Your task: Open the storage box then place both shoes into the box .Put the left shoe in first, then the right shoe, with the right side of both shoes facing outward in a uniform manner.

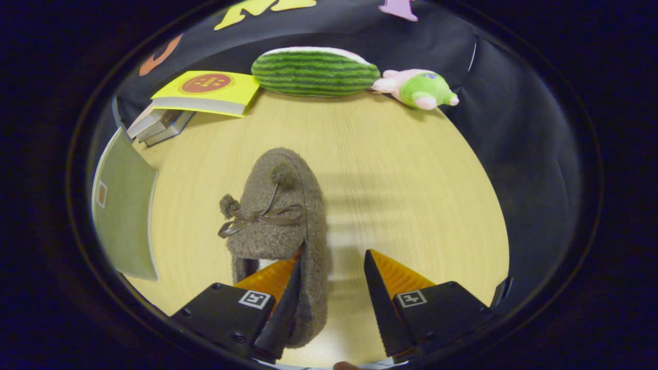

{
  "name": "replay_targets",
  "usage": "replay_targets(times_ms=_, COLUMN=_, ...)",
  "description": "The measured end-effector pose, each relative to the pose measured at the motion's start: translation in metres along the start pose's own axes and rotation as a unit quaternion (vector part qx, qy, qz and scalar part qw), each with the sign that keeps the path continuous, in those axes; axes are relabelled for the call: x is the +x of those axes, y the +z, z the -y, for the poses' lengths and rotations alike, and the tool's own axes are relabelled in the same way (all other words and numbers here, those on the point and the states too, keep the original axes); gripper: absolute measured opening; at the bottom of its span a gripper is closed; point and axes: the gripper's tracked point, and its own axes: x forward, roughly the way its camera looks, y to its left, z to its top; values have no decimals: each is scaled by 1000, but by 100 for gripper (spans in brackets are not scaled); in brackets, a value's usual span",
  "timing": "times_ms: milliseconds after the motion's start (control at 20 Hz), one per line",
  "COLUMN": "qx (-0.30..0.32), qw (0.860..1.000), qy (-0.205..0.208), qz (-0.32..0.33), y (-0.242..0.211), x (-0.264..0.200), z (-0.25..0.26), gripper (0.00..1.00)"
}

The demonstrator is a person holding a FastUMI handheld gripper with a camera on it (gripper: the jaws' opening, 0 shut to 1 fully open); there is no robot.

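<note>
A: Where is the slipper (pixel 280 216) lying?

B: On the pale wooden surface (pixel 401 174), toe pointing away from the camera. It is a brown fuzzy one with a thin bow and two small pompoms on top.

A: And the gripper (pixel 331 288)?

B: Its fingers (pixel 281 303) are apart. The left one sits over the slipper's heel opening, its tip reaching down into or just above it; I cannot tell whether it touches the lining. The right one stands clear of the slipper, over bare wood just beside the slipper's right edge.

A: So the slipper's right wall is between them?

B: Yes, the right rim of the heel end lies in the gap, nearer the left finger. Nothing is pressed from both sides.

A: What else is around?

B: To the left of the slipper, a flat grey-green panel (pixel 123 205) with a small tag on it, well apart from the fingers. I cannot tell whether it is a lid or a box side. Beyond the slipper, at the far left, a yellow book (pixel 211 92) rests on a stack of others. Next to it, along the far edge, lies a striped watermelon-shaped cushion (pixel 314 72), and touching its right end a small pink and green plush toy (pixel 419 88)

A: Any shadow?

B: A soft striped one falls on the wood to the right of the slipper
</note>
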Motion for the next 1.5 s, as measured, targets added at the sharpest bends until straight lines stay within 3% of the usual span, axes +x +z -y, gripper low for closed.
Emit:
replay_targets(times_ms=50, qx=-10, qw=1000, qy=19, qz=-7, y=0, x=1, z=-7, gripper=67)
replay_targets(times_ms=200, qx=-35, qw=998, qy=59, qz=-18, y=-2, x=4, z=-8, gripper=57)
replay_targets(times_ms=300, qx=-14, qw=996, qy=82, qz=-28, y=-2, x=4, z=-9, gripper=51)
replay_targets(times_ms=550, qx=8, qw=997, qy=78, qz=-20, y=-3, x=3, z=-16, gripper=46)
replay_targets(times_ms=600, qx=10, qw=998, qy=67, qz=-14, y=-2, x=4, z=-15, gripper=39)
replay_targets(times_ms=650, qx=17, qw=998, qy=58, qz=-10, y=-2, x=3, z=-16, gripper=23)
replay_targets(times_ms=850, qx=65, qw=997, qy=44, qz=22, y=1, x=0, z=-12, gripper=6)
replay_targets(times_ms=1350, qx=34, qw=995, qy=56, qz=72, y=19, x=-66, z=-49, gripper=6)
replay_targets(times_ms=1500, qx=37, qw=993, qy=80, qz=84, y=27, x=-101, z=-78, gripper=6)
